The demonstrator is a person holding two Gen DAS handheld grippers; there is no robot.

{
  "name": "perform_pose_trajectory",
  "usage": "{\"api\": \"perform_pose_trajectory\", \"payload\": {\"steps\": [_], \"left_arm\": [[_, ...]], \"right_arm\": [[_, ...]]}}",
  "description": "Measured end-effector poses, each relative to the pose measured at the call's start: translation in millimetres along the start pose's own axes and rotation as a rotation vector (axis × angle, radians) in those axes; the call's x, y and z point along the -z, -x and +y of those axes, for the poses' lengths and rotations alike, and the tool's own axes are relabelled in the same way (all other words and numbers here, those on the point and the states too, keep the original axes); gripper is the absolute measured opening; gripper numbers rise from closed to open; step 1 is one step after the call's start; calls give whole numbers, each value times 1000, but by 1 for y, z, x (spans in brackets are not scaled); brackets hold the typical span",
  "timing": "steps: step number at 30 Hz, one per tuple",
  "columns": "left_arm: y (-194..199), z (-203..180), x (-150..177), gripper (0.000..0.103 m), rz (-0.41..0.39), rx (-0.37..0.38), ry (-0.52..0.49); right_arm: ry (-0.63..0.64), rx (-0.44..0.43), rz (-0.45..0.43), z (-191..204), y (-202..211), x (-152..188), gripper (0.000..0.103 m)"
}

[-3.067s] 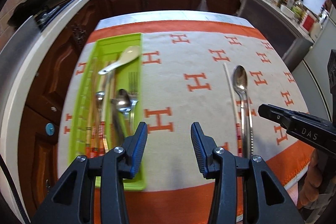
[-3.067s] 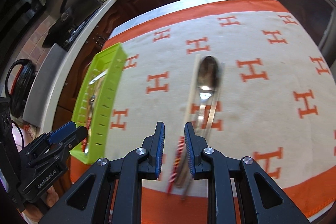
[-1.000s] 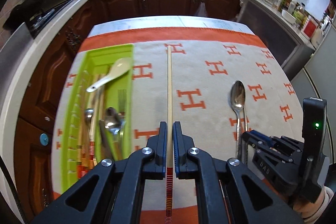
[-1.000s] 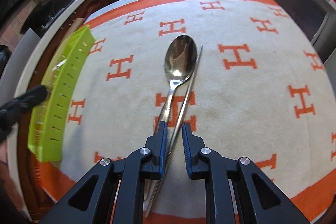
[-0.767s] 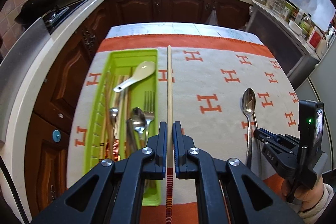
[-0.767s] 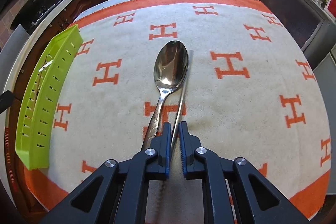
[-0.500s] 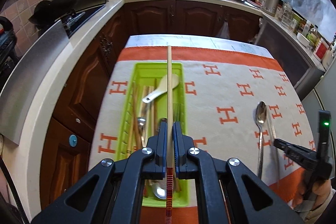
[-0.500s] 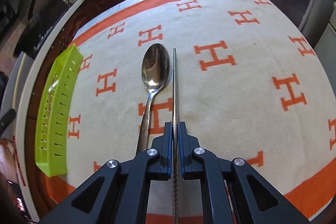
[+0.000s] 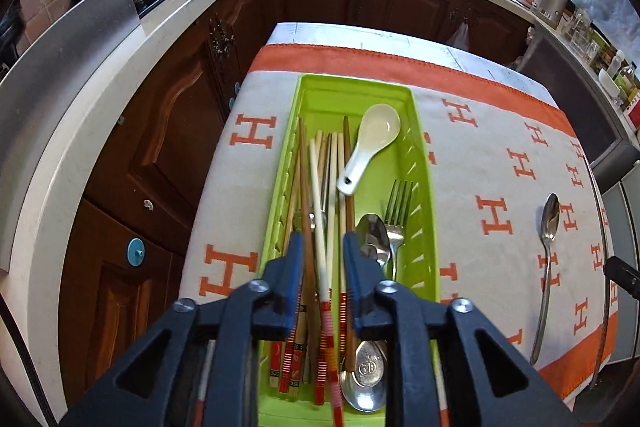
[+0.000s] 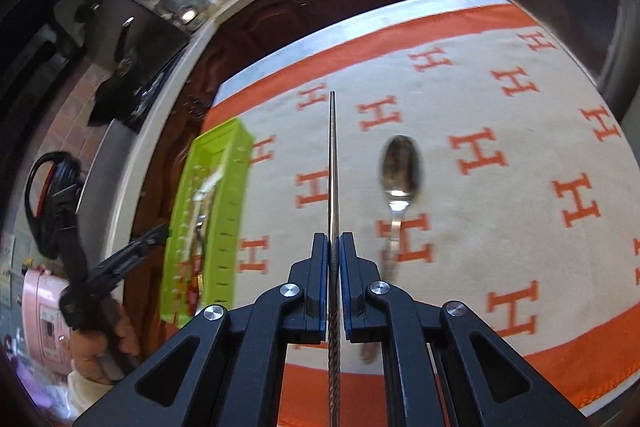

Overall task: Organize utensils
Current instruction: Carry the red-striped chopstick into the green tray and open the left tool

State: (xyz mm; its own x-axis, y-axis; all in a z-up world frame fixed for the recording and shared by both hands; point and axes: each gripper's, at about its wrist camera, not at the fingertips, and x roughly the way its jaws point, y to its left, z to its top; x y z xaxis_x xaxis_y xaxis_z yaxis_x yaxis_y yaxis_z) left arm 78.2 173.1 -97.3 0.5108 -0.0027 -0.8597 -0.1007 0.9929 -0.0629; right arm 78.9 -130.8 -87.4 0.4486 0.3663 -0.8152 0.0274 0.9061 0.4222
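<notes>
Two risks. Left hand-held gripper (image 9: 319, 281) over green plastic tray (image 9: 425, 211), jaws just opened, pads clear of cream chopstick with red-striped end (image 9: 320, 223) between them: may land crosswise on pile. Right hand-held gripper (image 10: 333, 281) clamped on thin steel chopstick (image 10: 333, 163), lifted off tabletop (image 10: 500, 235): narrow rod could pivot, slip. Steel spoon (image 10: 399, 183) lies just right of it.
</notes>
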Motion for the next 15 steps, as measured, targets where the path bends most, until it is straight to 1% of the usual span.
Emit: {"api": "perform_pose_trajectory", "payload": {"steps": [1, 2, 5, 7, 8, 10, 15], "left_arm": [[3, 2, 2, 33, -19, -1, 0], [6, 3, 3, 42, -37, -4, -2], [19, 10, 6, 59, -102, -43, -8], [26, 16, 7, 66, -128, -51, -4], [31, 22, 8, 68, -139, -58, 5], [36, 29, 9, 69, -144, -68, 14], [43, 45, 11, 70, -135, -99, 23]], "right_arm": [[16, -8, 6, 11, -2, -1, 5], [37, -16, 13, 24, -6, -3, 5], [79, -45, 45, 65, -23, -8, 5], [98, -60, 67, 88, -35, -12, 5], [109, -67, 76, 101, -43, -14, 5], [128, -70, 89, 124, -58, -17, 5], [127, -83, 135, 161, -98, -21, 5]]}}
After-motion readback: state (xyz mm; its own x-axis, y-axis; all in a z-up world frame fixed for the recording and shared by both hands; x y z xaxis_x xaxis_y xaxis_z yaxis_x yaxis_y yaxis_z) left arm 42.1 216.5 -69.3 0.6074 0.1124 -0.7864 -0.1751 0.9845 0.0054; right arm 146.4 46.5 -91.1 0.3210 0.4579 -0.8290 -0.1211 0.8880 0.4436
